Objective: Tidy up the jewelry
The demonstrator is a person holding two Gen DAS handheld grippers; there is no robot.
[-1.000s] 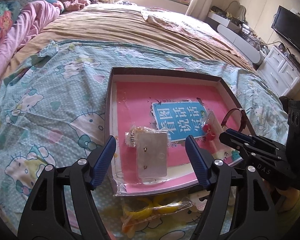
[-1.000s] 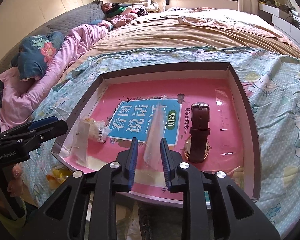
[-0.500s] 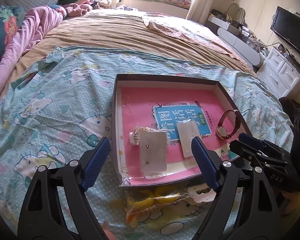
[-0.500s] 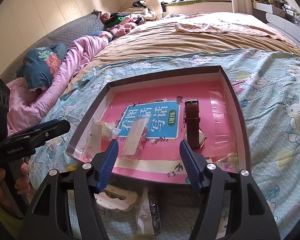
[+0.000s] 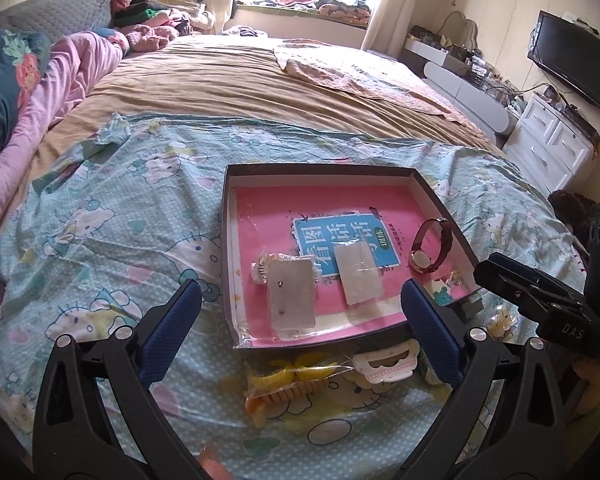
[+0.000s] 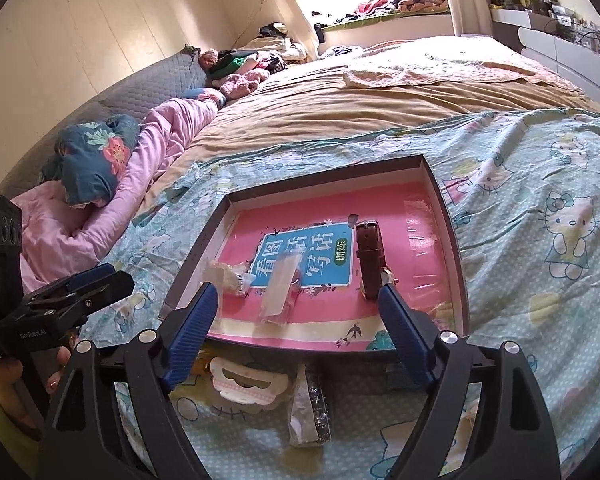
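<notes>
Both tongs released: left tongs [image 5: 300, 312] & right tongs [image 6: 298, 314] just spread wide, nothing between. Two clear pouches [image 5: 358, 272] lie at tray's [image 5: 320, 170] near edge; watch [image 6: 370, 258] by its right wall.

Half tucked under the box's [image 6: 458, 240] near wall: white clip card [image 6: 246, 380]; contents of clear packet [image 6: 310, 408] perhaps beads.

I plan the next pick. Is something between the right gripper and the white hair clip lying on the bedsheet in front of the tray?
Nothing visible. The right gripper is open and empty, and the white hair clip lies uncovered on the sheet below it, before the tray.
</notes>
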